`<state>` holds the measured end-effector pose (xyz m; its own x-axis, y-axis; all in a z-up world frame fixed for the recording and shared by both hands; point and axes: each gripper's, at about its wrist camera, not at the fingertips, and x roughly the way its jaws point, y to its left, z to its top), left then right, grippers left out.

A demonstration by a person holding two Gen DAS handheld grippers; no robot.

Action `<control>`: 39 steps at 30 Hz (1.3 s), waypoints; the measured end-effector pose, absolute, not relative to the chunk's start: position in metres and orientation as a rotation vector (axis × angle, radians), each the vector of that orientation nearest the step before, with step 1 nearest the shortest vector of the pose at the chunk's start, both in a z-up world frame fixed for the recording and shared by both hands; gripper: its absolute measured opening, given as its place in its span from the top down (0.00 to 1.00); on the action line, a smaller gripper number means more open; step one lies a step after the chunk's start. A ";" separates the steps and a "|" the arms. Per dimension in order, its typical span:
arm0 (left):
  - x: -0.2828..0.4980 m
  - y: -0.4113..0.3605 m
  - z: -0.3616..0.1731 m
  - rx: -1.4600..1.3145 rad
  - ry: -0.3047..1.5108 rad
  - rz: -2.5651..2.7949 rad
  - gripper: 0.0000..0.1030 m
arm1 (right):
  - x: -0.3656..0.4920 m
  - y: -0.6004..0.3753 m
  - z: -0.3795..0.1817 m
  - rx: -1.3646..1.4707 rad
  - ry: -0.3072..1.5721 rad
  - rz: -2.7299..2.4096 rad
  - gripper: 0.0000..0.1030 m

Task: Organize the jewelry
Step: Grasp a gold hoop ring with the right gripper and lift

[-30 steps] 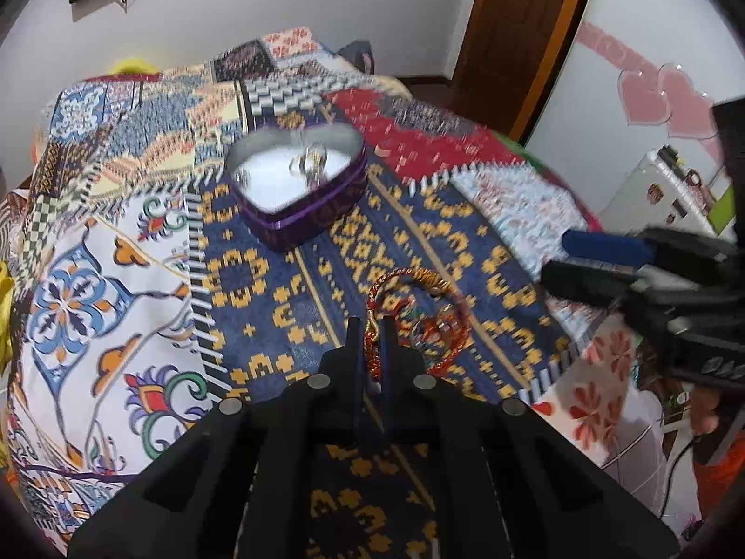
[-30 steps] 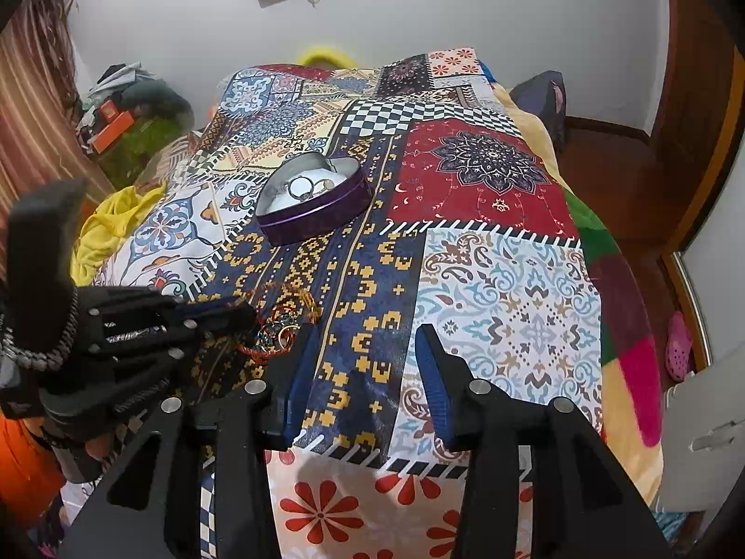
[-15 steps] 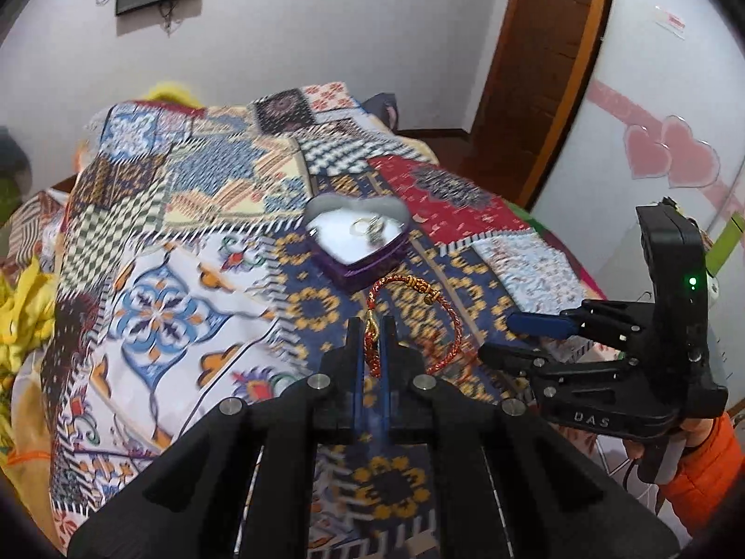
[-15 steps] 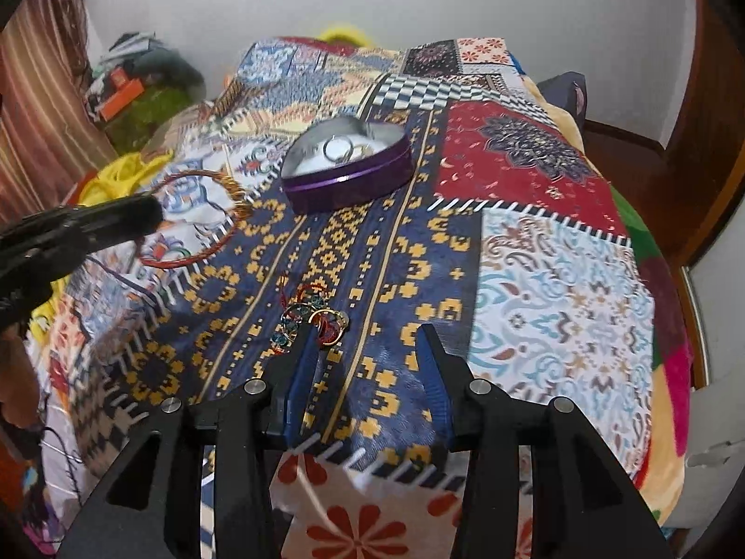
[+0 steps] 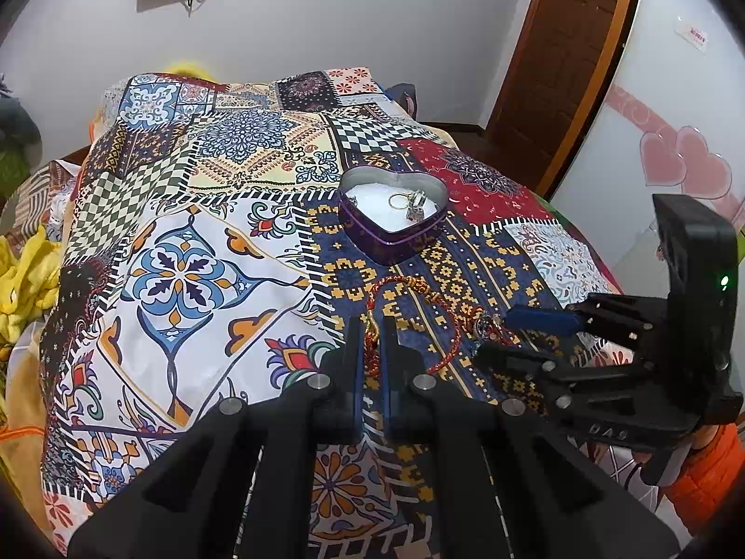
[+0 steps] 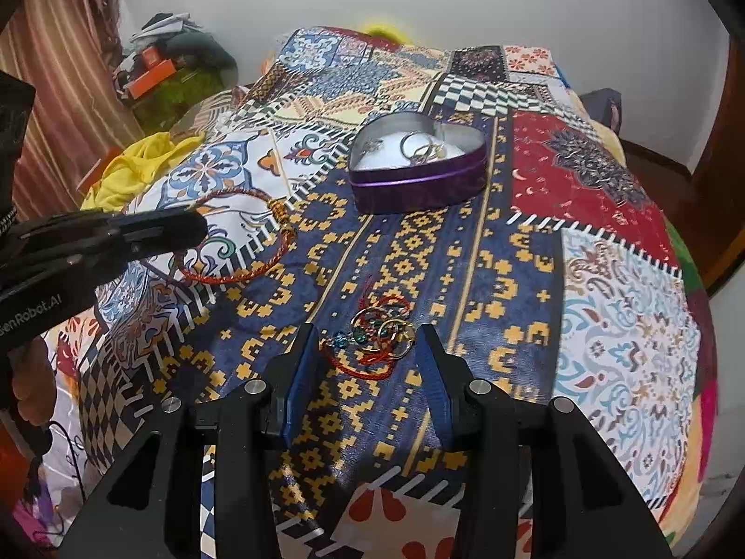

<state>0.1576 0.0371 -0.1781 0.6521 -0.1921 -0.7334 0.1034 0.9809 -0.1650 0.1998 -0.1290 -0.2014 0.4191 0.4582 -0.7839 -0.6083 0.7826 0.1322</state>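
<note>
My left gripper (image 5: 370, 326) is shut on a red and gold cord bracelet (image 5: 414, 289) and holds it above the bed; the bracelet also shows in the right wrist view (image 6: 233, 233), hanging from the left gripper (image 6: 195, 228). A purple heart-shaped tin (image 5: 393, 214) with rings inside stands on the bed further back; it also shows in the right wrist view (image 6: 419, 163). My right gripper (image 6: 368, 344) is open, its fingers either side of a small pile of rings and red cord (image 6: 377, 335) lying on the blue and yellow patch. The right gripper (image 5: 507, 333) shows at the right of the left wrist view.
A patchwork quilt (image 6: 605, 279) covers the bed. Yellow cloth (image 6: 135, 163) and clutter lie off the bed's left side. A wooden door (image 5: 568, 56) stands at the far right, and the bed's near edge drops away below the grippers.
The left gripper has lifted the bracelet off the quilt and drawn back. The right gripper has moved forward and down to the pile of rings.
</note>
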 end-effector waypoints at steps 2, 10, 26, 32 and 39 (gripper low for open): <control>0.157 0.037 -0.179 -0.108 0.843 -0.167 0.96 | 0.200 -0.134 -0.197 -0.176 0.907 0.655 0.62; 0.157 0.038 -0.185 -0.125 0.859 -0.166 0.96 | 0.204 -0.127 -0.192 -0.214 0.881 0.654 0.64; 0.157 0.045 -0.189 -0.140 0.867 -0.150 0.96 | 0.203 -0.126 -0.197 -0.218 0.884 0.663 0.82; 0.158 0.040 -0.189 -0.136 0.865 -0.161 0.96 | 0.212 -0.150 -0.190 -0.183 0.898 0.583 0.82; 0.158 0.039 -0.189 -0.132 0.863 -0.164 0.96 | 0.221 -0.175 -0.196 -0.172 0.952 0.507 0.79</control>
<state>0.1577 0.0391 -0.1892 0.6386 -0.1967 -0.7440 0.0901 0.9792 -0.1816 0.2211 -0.1754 -0.1960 0.4742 0.3383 -0.8128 -0.4861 0.8704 0.0786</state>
